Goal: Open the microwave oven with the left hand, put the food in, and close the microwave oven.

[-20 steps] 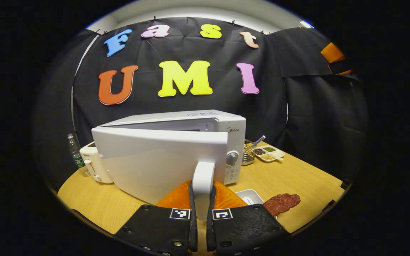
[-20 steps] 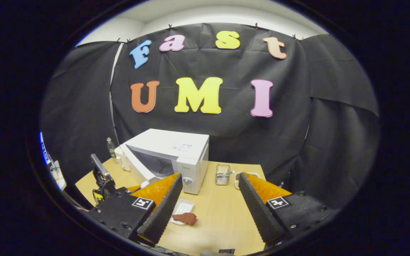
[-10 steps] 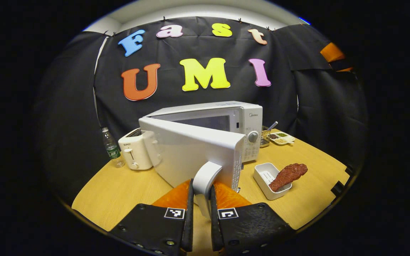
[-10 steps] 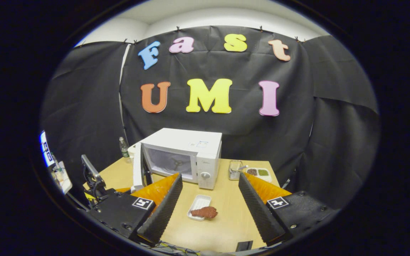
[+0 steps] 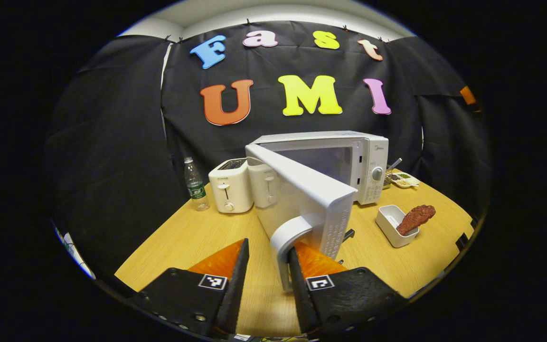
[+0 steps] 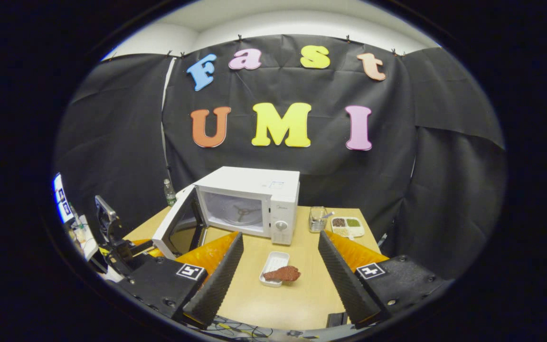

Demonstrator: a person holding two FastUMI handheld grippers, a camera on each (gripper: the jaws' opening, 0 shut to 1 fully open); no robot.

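- The left gripper (image 5: 268, 266) has its fingers parted; the white door handle (image 5: 288, 237) stands in the gap between them. The right-hand finger (image 5: 302, 285) of the pair lies against the handle, while the other finger stands clear of it, so the handle is not clamped.
- The microwave oven (image 5: 349, 156) sits toward the back of the wooden counter (image 5: 183, 242) with its door (image 5: 302, 190) swung wide open to the left. In the right gripper view the cavity and turntable (image 6: 240, 213) are exposed.
- The right gripper (image 6: 278, 278) hangs above the near edge of the counter with its fingers spread wide apart, holding and touching nothing.
- The food (image 6: 281, 274), a reddish-brown piece, rests on the rim of a small white tray (image 6: 273, 262) on the counter in front of the microwave oven. It lies between the right gripper's fingers in that view, but farther off. In the left gripper view it is at the right, beside the open door.
- A white toaster (image 5: 228, 185) and a clear water bottle (image 5: 195, 184) stand left of the microwave oven.
- A wire basket (image 6: 317, 219) and a divided dish (image 6: 347, 226) holding small green and brown portions sit to the right of the microwave oven.
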